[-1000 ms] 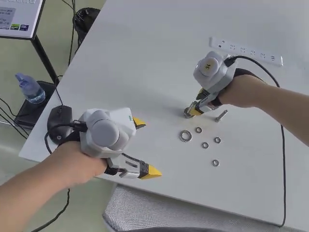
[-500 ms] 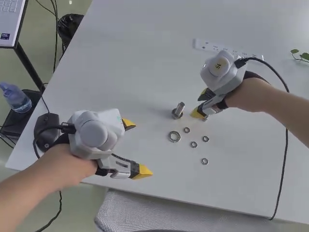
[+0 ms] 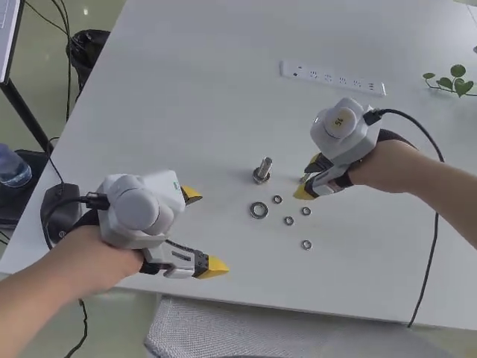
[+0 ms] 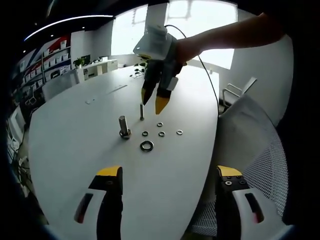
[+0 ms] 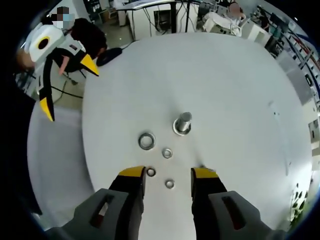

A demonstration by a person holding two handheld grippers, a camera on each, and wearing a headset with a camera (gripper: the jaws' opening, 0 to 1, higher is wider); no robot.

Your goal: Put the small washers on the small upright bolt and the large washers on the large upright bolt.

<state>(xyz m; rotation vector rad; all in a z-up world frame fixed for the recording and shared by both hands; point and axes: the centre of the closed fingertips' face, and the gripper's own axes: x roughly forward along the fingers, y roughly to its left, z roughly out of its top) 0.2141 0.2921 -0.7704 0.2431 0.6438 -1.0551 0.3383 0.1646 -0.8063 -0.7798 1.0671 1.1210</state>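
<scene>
Left tongs: jaws spread wide with nothing between them, held over the near edge of the table and well apart from the hardware. In the left gripper view all the parts lie ahead of the open jaws, out past the tips.

Right tongs: jaws parted and empty, tips pointed down at the table.

Large bolt stands upright near the right tongs' tips, on the side toward the left tongs, not touching them. In the right gripper view it sits ahead of the jaws, roughly on the line between them.

Large washer lies flat on the table between the two tongs, much nearer the right pair and close to the large bolt.

Small washers — four, loose and flat, scattered just beside the right tips. In the right gripper view one lies in the gap between the jaws, one at the inner edge of a jaw tip, and a third slightly ahead of the tips.

Small bolt — in the left gripper view it stands upright just beside the right tongs' tips; whether they touch cannot be told.
</scene>
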